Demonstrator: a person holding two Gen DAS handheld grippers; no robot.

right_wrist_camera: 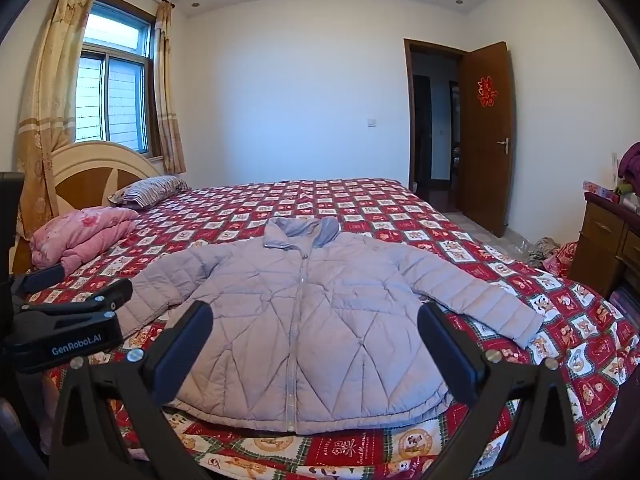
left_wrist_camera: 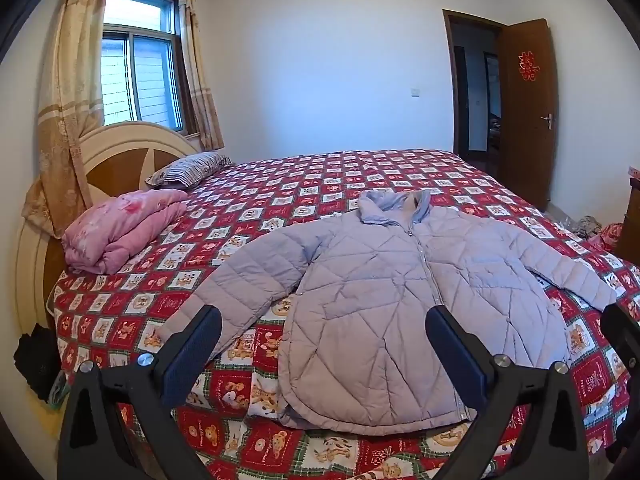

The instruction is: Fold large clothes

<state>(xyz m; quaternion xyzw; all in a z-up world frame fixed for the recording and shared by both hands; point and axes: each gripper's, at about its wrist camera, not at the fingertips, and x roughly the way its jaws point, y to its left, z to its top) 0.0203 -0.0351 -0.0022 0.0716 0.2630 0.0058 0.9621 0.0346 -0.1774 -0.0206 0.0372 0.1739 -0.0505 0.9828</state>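
Note:
A lilac quilted puffer jacket [left_wrist_camera: 400, 292] lies flat and face up on the bed, zipped, collar away from me, both sleeves spread out to the sides. It also shows in the right wrist view [right_wrist_camera: 304, 328]. My left gripper [left_wrist_camera: 324, 332] is open and empty, hovering above the hem and left sleeve. My right gripper [right_wrist_camera: 316, 328] is open and empty, hovering above the hem. The left gripper also shows at the left edge of the right wrist view [right_wrist_camera: 76, 280].
The bed has a red patterned quilt [left_wrist_camera: 320, 184]. A folded pink blanket [left_wrist_camera: 120, 232] and a striped pillow [left_wrist_camera: 188, 168] lie by the headboard. A wooden cabinet [right_wrist_camera: 608, 244] and floor clutter [right_wrist_camera: 548, 252] stand right of the bed. The door [right_wrist_camera: 484, 136] is open.

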